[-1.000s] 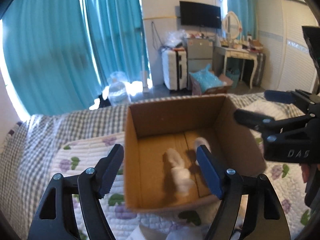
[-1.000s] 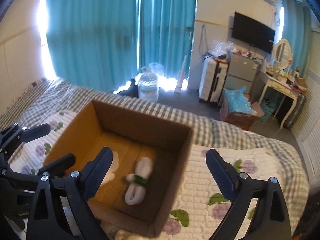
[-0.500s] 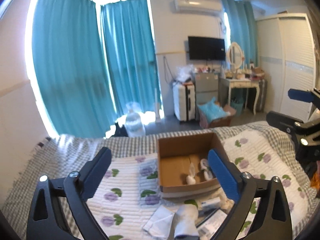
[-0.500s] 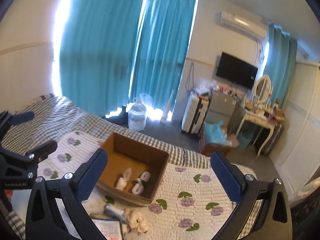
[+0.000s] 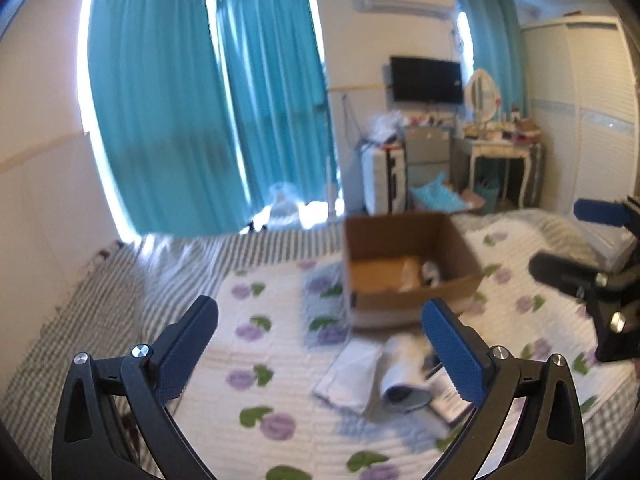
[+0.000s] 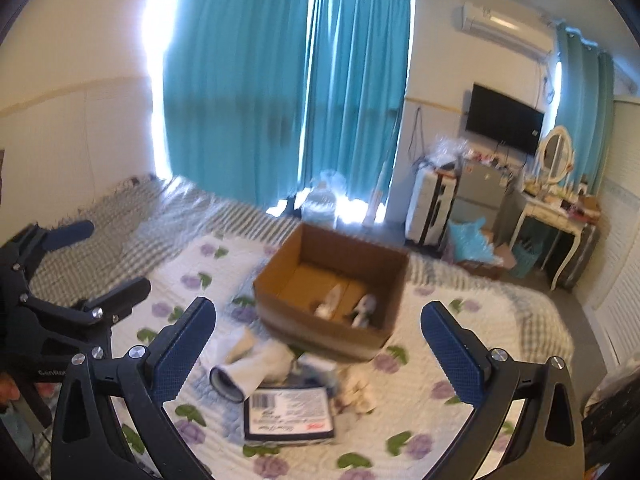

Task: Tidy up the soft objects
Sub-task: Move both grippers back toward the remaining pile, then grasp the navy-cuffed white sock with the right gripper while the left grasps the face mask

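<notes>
An open cardboard box (image 5: 412,308) (image 6: 320,334) stands on the flowered quilt, with two white sock bundles (image 5: 412,274) (image 6: 330,304) on its floor. In front of it lie a rolled white sock (image 5: 400,372) (image 6: 252,368), a flat white cloth (image 5: 352,372) and a cream crumpled piece (image 6: 358,390). My left gripper (image 5: 320,320) (image 6: 114,258) hangs open and empty over the quilt, short of the box. My right gripper (image 6: 320,320) (image 5: 560,238) is open and empty too, to the right of the left one.
A printed packet with a barcode (image 6: 288,412) lies on the quilt among the loose items. A grey checked blanket (image 5: 132,280) covers the bed's left side. Beyond the bed are teal curtains, a water jug (image 6: 324,200), a suitcase and a dressing table.
Both grippers have drawn back and up from the box, which now looks smaller and farther. Their jaws stand wider. The loose socks and packet in front of the box have come into view.
</notes>
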The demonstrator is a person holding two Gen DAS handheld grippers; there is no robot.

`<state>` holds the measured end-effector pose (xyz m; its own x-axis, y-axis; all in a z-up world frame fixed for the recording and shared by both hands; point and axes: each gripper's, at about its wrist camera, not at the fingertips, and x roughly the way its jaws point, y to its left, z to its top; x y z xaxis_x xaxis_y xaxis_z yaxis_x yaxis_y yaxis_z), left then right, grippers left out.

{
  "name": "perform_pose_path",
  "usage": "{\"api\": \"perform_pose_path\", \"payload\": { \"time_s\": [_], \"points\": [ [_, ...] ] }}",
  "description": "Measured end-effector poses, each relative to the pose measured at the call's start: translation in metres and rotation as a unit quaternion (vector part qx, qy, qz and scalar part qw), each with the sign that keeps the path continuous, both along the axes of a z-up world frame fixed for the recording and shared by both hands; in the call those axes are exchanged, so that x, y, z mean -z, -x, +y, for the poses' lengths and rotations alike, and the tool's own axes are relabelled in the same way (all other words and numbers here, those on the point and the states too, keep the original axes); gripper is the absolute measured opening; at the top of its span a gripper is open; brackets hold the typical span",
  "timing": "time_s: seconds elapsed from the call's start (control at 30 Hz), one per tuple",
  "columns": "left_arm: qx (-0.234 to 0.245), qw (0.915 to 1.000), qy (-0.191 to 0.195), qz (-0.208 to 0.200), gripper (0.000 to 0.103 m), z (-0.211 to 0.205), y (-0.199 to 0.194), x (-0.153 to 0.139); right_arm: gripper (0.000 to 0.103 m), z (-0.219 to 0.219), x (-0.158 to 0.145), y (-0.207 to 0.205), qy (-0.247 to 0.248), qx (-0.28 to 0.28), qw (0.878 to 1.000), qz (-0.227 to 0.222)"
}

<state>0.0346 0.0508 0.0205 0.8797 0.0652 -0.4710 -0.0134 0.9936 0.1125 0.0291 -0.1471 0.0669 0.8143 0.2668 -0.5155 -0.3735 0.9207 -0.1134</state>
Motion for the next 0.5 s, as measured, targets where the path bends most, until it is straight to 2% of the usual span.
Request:
{"api": "perform_pose_path", "payload": {
  "time_s": [0.2, 0.33, 0.4, 0.5],
  "points": [
    [-0.037, 0.9986, 0.006, 0.036, 0.103, 0.027, -0.020, 0.055, 0.103, 0.038, 0.082, -0.032, 0.043, -0.025, 0.996, 0.072],
    [-0.055, 0.9962, 0.013, 0.066, 0.103, 0.041, -0.029, 0.093, 0.102, 0.055, 0.127, -0.054, 0.063, -0.028, 0.991, 0.111],
    [-0.054, 0.9947, 0.024, 0.083, 0.103, 0.047, -0.036, 0.110, 0.092, 0.065, 0.148, -0.067, 0.071, -0.031, 0.988, 0.134],
    [-0.057, 0.9925, 0.028, 0.105, 0.103, 0.052, -0.043, 0.129, 0.086, 0.075, 0.172, -0.080, 0.079, -0.040, 0.983, 0.159]
  ]
}}
